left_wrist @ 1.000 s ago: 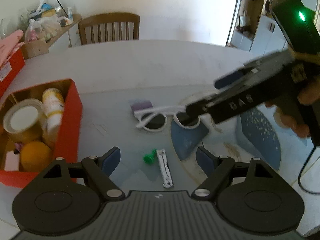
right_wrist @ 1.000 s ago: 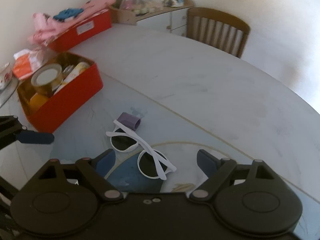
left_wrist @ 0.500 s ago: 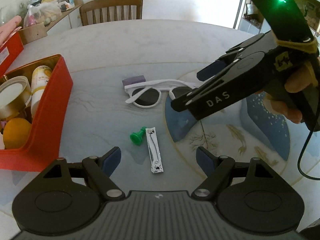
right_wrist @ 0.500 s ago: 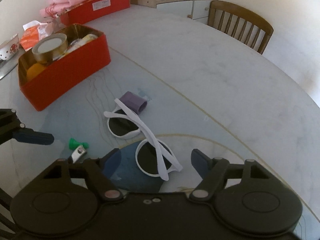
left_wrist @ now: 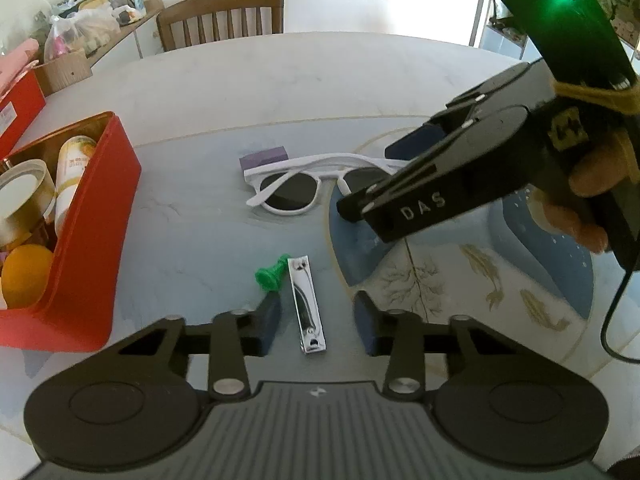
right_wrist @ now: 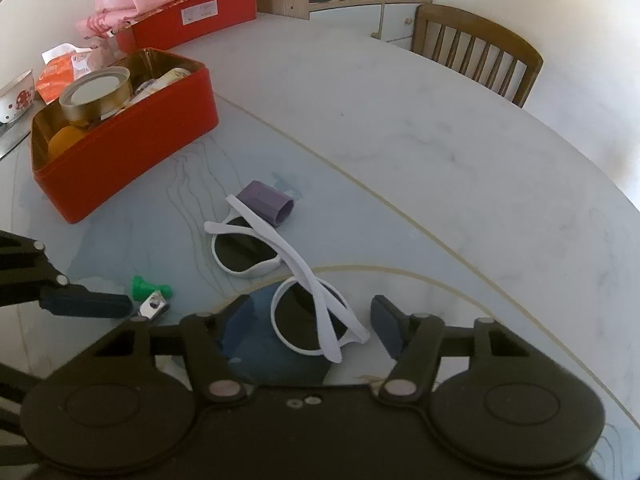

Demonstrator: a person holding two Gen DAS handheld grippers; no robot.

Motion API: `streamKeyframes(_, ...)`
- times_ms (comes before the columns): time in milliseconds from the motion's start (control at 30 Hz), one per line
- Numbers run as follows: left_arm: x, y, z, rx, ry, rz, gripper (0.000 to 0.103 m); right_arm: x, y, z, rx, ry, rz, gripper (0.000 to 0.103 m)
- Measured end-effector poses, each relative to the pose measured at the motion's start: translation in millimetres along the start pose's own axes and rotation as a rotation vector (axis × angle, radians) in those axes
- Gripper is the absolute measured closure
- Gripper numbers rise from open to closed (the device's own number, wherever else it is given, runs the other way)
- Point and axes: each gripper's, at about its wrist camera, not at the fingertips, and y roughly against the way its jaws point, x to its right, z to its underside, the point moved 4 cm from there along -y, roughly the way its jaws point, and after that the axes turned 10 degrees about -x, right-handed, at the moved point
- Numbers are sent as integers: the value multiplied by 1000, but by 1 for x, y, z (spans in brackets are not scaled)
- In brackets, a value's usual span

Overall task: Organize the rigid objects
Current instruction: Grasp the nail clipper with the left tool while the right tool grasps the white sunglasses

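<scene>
White sunglasses point(right_wrist: 280, 276) lie folded on the table, also in the left wrist view point(left_wrist: 304, 184). My right gripper point(right_wrist: 316, 322) is open with its fingers on either side of the near lens. A silver nail clipper point(left_wrist: 306, 304) lies between the open fingers of my left gripper point(left_wrist: 318, 322). A green pin point(left_wrist: 272, 274) lies just left of the clipper. A purple block point(right_wrist: 266, 202) sits behind the glasses. The red tin point(left_wrist: 86, 240) at the left holds a tape roll, a bottle and an orange ball.
A second red box point(right_wrist: 192, 12) with pink cloth stands at the table's far side. A wooden chair point(right_wrist: 476, 52) stands at the far edge. A bowl point(right_wrist: 14, 96) and packets sit left of the tin. The right gripper's body point(left_wrist: 480, 176) hangs over the table's right half.
My left gripper has moved forward and lowered so the nail clipper now lies between its fingers. My right gripper has lowered around the near lens of the sunglasses.
</scene>
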Motion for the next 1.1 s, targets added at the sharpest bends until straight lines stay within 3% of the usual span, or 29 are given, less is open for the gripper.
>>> streamKeyframes(67, -1, 0, -1, -1, 2, -4, 71, -2, 1, 2, 3, -6, 4, 47)
streamKeyframes(167, 1, 0, -1, -1, 2, -5, 82, -5, 4, 5, 13, -13, 7, 57)
streamKeyframes(300, 1, 1, -2, -5, 7, -12, 91, -8, 7, 8, 23, -34, 26, 59)
streamKeyframes(533, -2, 3, 0, -10, 16, -13, 92, -13, 21, 24, 41, -110, 27, 62)
streamKeyframes(567, -3, 4, 0, -11, 22, -8, 92, -14, 24, 26, 45, -121, 28, 67)
streamKeyframes(633, -4, 5, -1, -10, 26, -2, 92, -14, 29, 30, 42, -149, 37, 94)
streamKeyframes(833, -6, 13, 2, 1, 33, 27, 92, -15, 38, 42, 37, -195, 29, 96)
streamKeyframes(1100, -19, 29, 1, 28, 58, 67, 92, -18, 72, 48, 111, -284, 18, 96)
